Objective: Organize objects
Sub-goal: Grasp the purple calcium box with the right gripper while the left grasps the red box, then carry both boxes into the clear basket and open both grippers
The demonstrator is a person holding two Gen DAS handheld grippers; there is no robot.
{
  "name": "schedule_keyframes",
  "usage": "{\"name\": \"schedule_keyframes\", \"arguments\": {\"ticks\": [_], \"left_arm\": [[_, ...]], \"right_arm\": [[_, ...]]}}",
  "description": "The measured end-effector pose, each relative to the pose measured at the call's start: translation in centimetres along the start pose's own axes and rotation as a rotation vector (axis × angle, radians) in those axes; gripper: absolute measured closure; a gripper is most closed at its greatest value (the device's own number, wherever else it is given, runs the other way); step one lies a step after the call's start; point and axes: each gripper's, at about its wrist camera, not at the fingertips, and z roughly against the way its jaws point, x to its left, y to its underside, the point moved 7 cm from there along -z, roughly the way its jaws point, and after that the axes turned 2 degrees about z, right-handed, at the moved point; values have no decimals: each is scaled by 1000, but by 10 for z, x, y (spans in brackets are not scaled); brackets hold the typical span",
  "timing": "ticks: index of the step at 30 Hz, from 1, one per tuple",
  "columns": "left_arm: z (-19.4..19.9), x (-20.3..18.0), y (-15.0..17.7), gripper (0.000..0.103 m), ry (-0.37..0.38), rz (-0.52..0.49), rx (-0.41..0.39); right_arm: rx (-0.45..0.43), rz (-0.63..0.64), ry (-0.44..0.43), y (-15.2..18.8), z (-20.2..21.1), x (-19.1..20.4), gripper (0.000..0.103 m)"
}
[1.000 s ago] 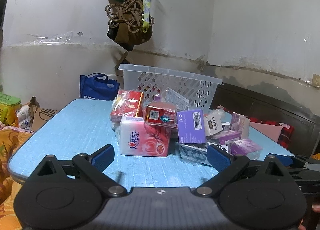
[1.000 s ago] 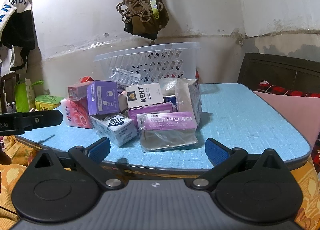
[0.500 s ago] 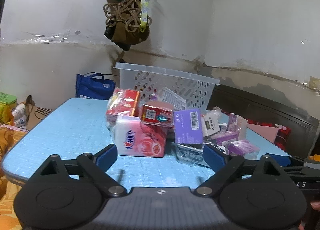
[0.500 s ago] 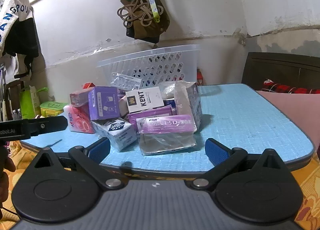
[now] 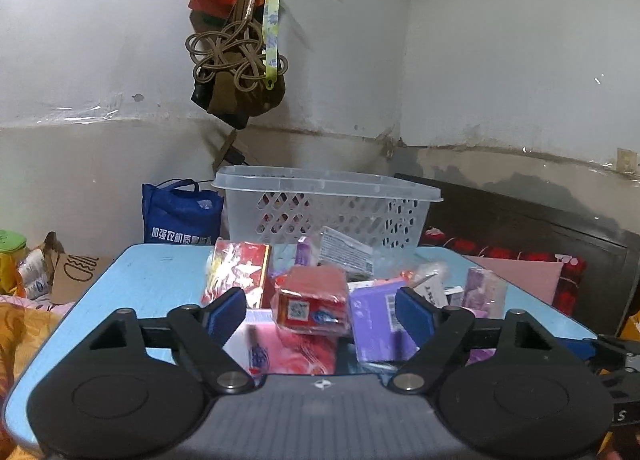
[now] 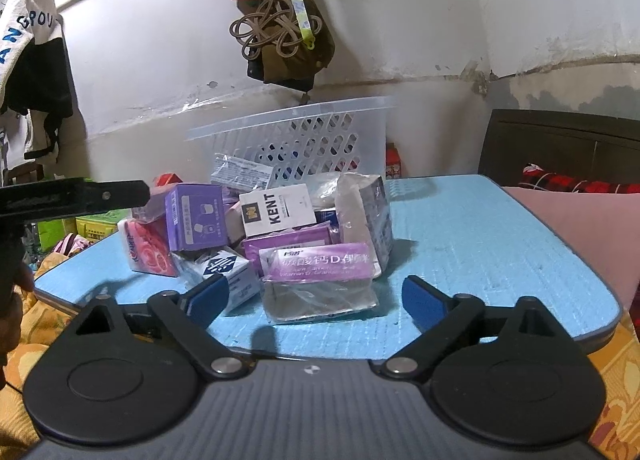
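Observation:
A pile of small packs lies on the blue table (image 5: 160,272) in front of a clear plastic basket (image 5: 328,180). My left gripper (image 5: 320,316) hovers over the pile with its jaws closing. A small red box (image 5: 310,302) sits between its pads, untouched, above a pink tissue pack (image 5: 288,352) and beside a purple box (image 5: 372,328). My right gripper (image 6: 316,302) is near the table's front edge, its jaws also closing. A purple vitamin box in clear wrap (image 6: 320,264) lies between and just beyond its pads, with gaps on both sides. A white KENT box (image 6: 276,210) leans behind it.
A blue bag (image 5: 180,216) stands behind the table at the left. A brown bag with coiled cord (image 5: 240,92) hangs on the wall above the basket. A pink cushion (image 6: 580,228) and a dark headboard (image 6: 560,144) lie to the right. Orange cloth (image 5: 24,324) covers the near left.
The left gripper has moved forward over the pile, so the red box now sits between its narrower pads. The right gripper's pads have drawn in slightly while it stayed in place.

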Motion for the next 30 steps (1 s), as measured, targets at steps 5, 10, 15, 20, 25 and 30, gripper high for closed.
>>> {"name": "schedule_keyframes", "arguments": {"ticks": [5, 10, 15, 20, 25, 30], "left_arm": [[-11, -5, 1, 27, 7, -25, 17], [-15, 2, 1, 40, 3, -5, 22], [-19, 6, 3, 54, 7, 8, 34], [-21, 6, 3, 56, 14, 9, 24], [-21, 5, 4, 56, 10, -5, 28], [-16, 6, 0, 56, 13, -1, -3]], "right_arm": [[22, 4, 7, 1, -7, -1, 16], [36, 13, 6, 1, -11, 1, 22], [46, 19, 5, 2, -14, 4, 34], [55, 23, 6, 1, -14, 3, 34], [69, 31, 2, 2, -17, 5, 34], [50, 31, -1, 0, -13, 5, 36]]}}
